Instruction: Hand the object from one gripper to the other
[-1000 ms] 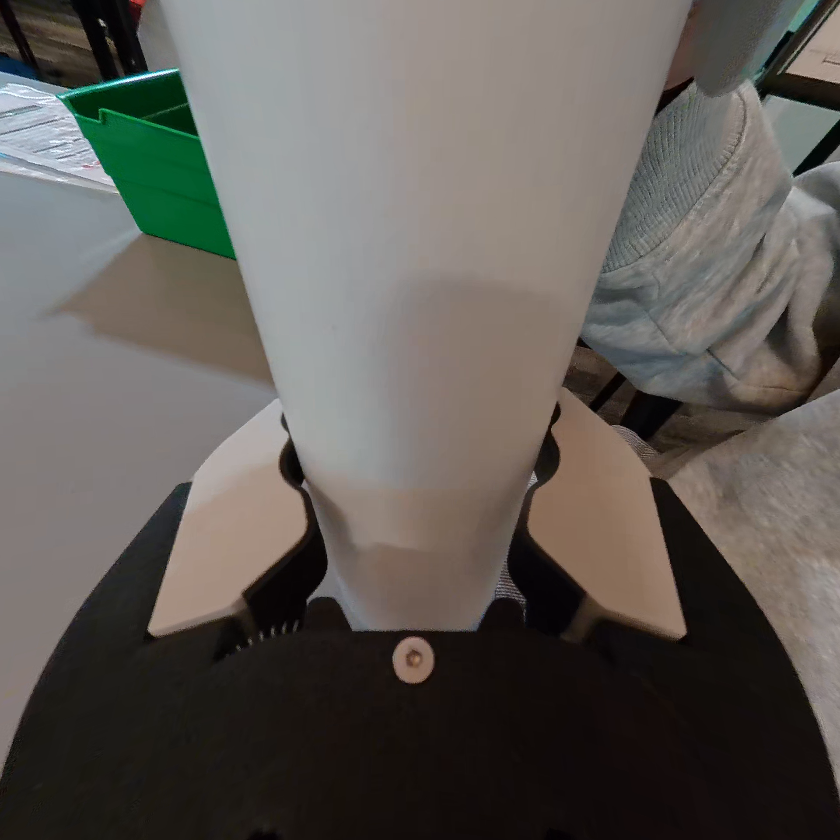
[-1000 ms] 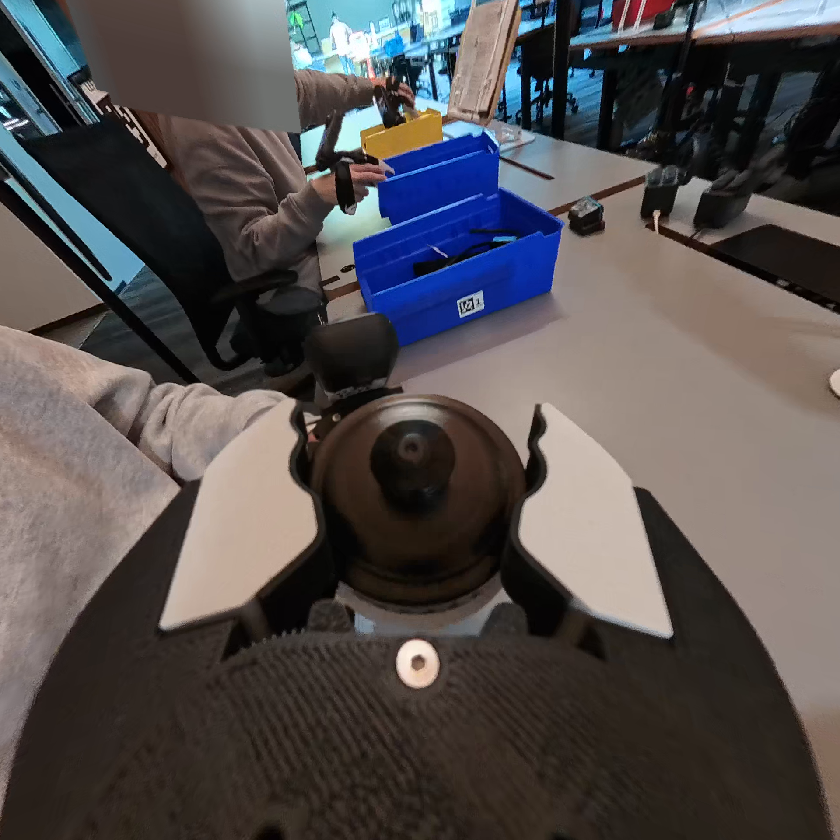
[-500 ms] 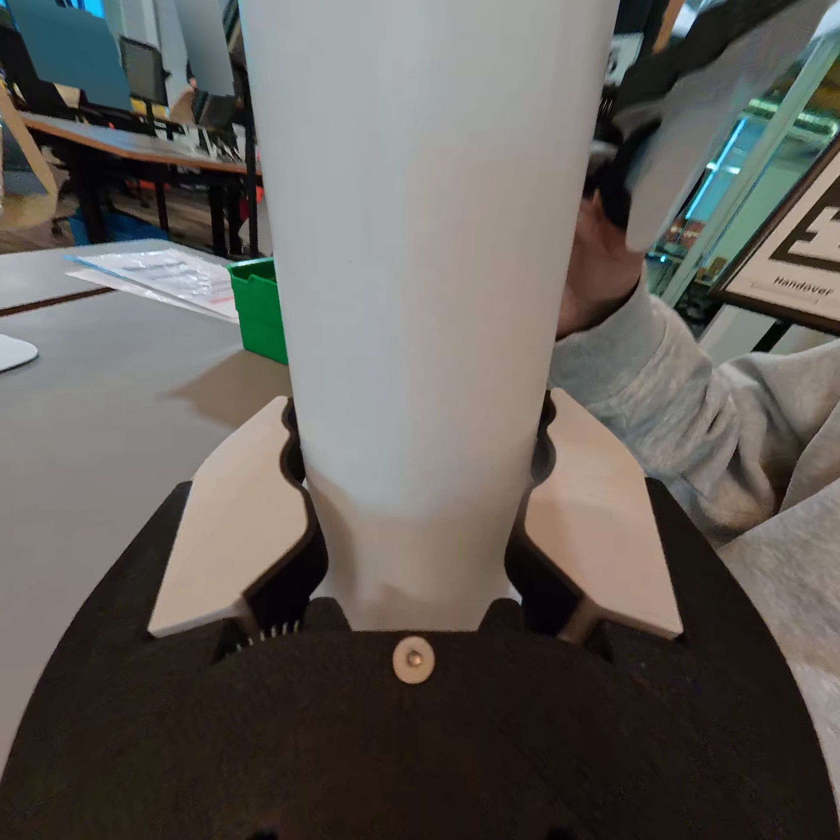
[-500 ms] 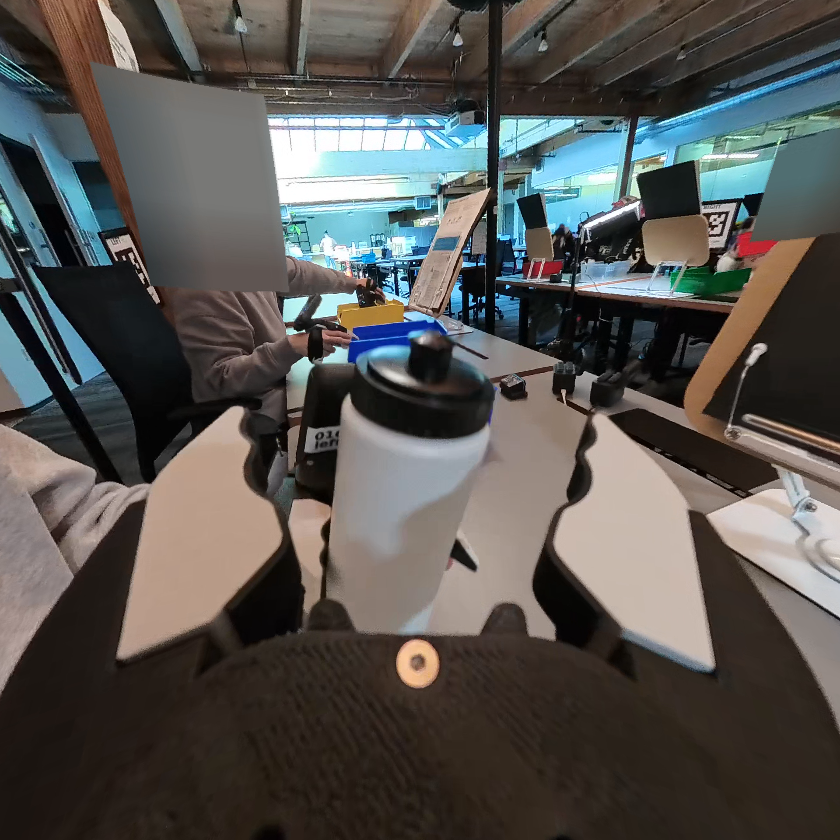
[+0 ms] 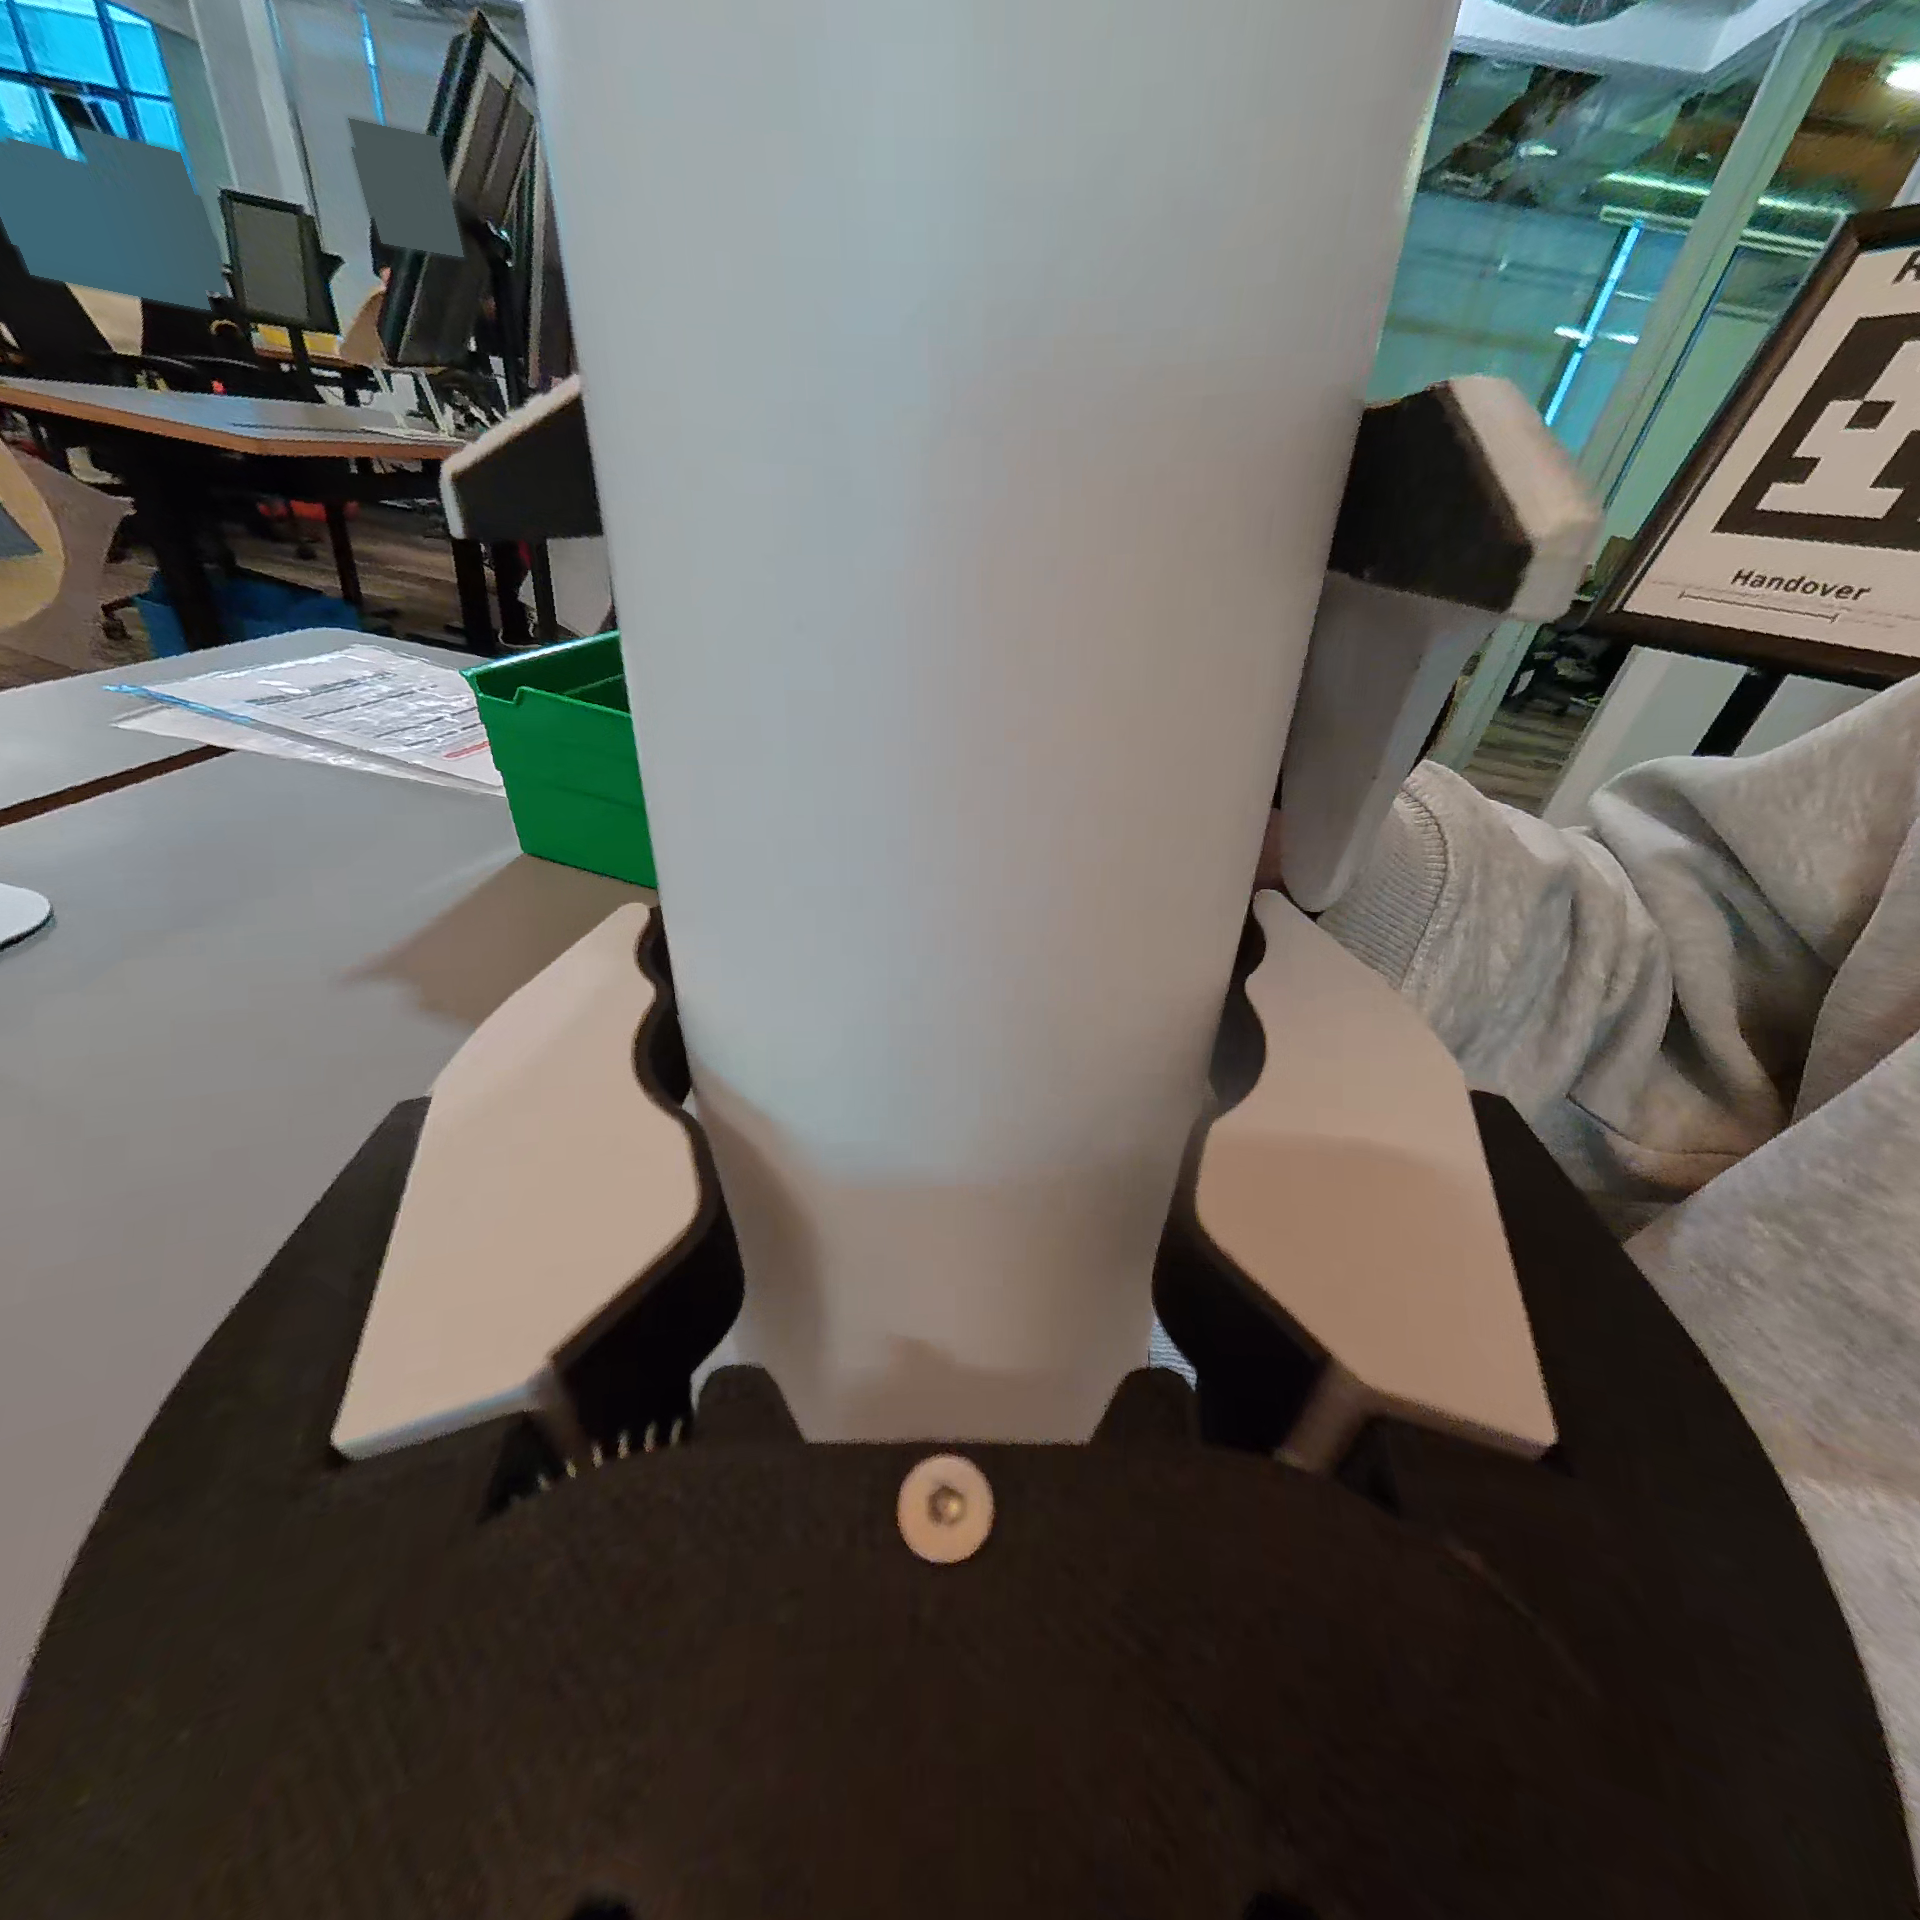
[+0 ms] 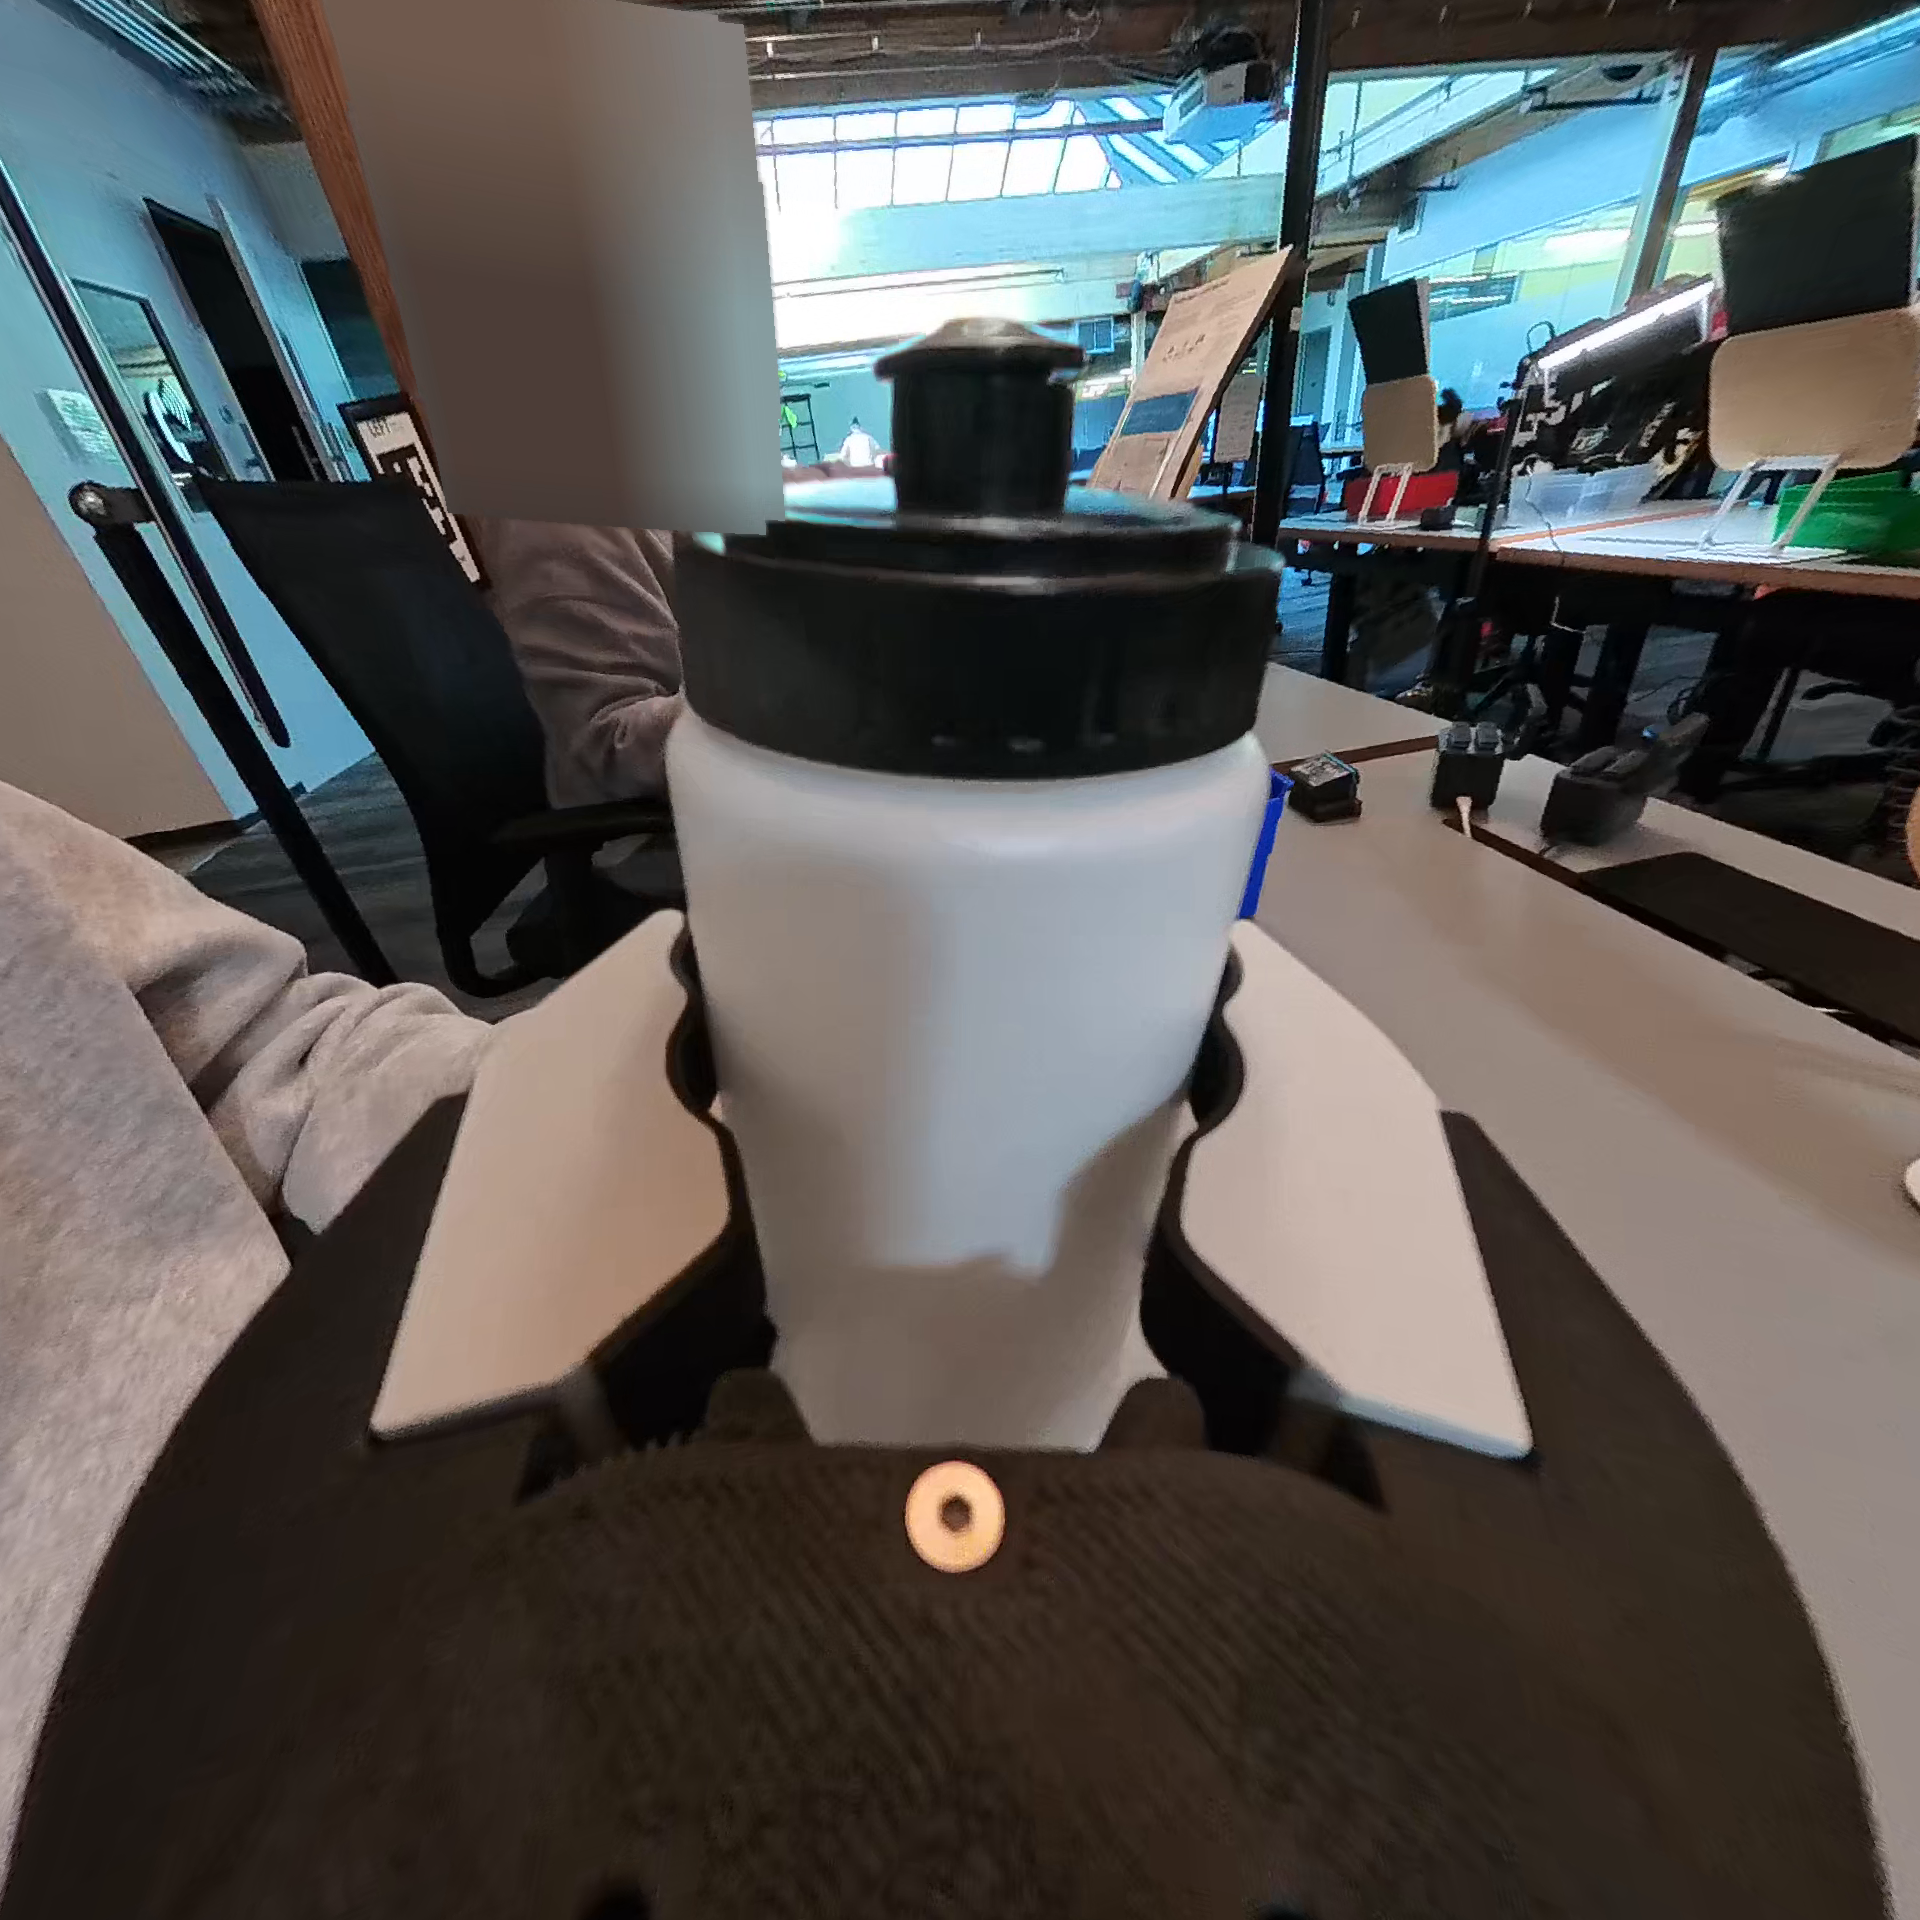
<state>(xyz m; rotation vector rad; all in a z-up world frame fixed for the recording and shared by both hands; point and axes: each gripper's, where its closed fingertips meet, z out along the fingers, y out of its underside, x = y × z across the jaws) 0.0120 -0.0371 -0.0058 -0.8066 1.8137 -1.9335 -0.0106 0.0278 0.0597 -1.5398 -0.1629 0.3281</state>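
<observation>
A white bottle (image 5: pixel 987 520) with a black cap (image 6: pixel 977 644) stands upright between both grippers. My left gripper (image 5: pixel 951 935) is shut on its lower body. My right gripper (image 6: pixel 956 956) is shut on its upper body just under the cap. In the left wrist view the right gripper's fingers (image 5: pixel 1455 509) press the bottle from both sides above my left fingers. The bottle is held above the grey table (image 5: pixel 208 987). Its base is hidden.
A green bin (image 5: pixel 561 769) and a sheet in a plastic sleeve (image 5: pixel 312 707) lie on the table behind the bottle. A framed marker sign (image 5: pixel 1818 416) stands at right. A seated person (image 6: pixel 582 644) and black devices (image 6: pixel 1475 769) are beyond. The left gripper's tips are roughly 8 centimeters from the right gripper's.
My right gripper swung from over the cap to level with the bottle, opened wide, then closed on the upper body. My left gripper kept its hold and tilted up.
</observation>
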